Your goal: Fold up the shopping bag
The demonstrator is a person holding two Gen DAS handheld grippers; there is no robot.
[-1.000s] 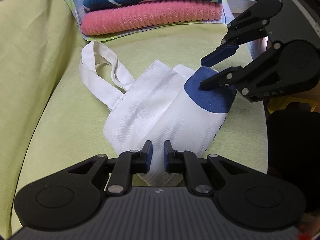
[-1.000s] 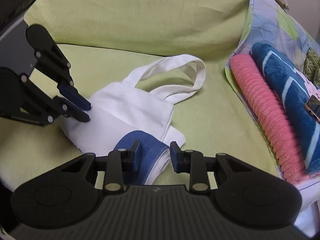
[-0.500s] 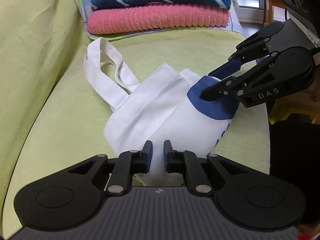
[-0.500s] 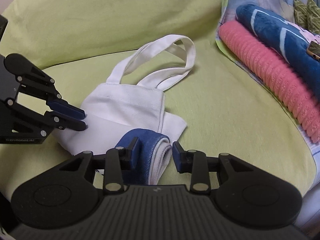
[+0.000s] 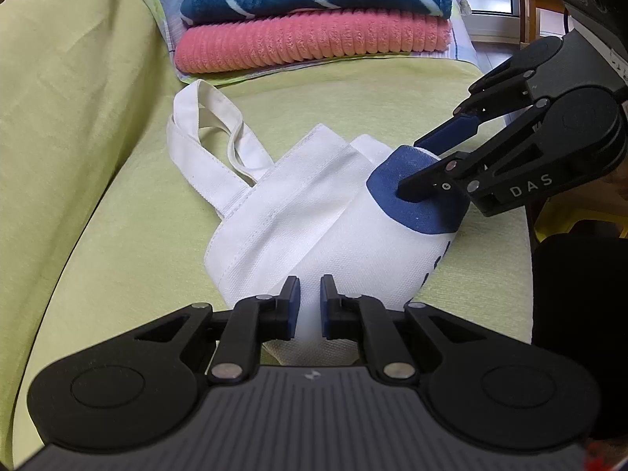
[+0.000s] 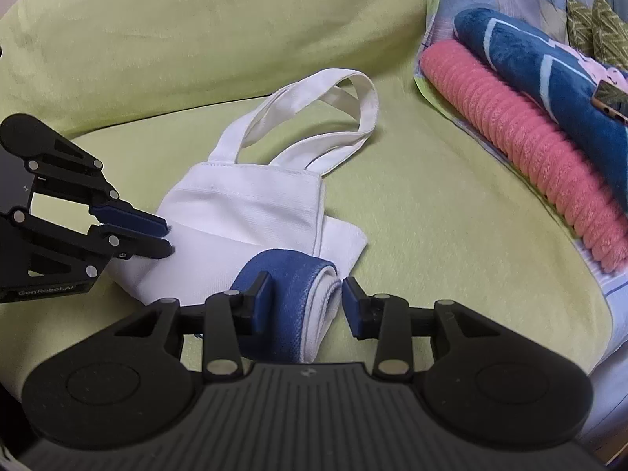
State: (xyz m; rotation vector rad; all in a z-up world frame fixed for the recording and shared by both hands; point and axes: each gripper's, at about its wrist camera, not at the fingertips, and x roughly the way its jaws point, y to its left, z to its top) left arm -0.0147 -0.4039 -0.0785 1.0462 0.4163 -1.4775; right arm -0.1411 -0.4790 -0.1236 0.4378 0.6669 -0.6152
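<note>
Right wrist view: the bag (image 6: 251,212) lies on the sofa (image 6: 431,235), handles (image 6: 314,117) pointing away, its rolled blue end between the right tongs' (image 6: 304,292) parted jaws, the left tongs (image 6: 168,235) clenched on its near-left edge.

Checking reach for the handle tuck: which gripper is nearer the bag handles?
Roughly equal; left if anything. Both grippers sit at the bag's near end, away from the handles: left gripper on the white corner, right gripper around the blue fold.
</note>
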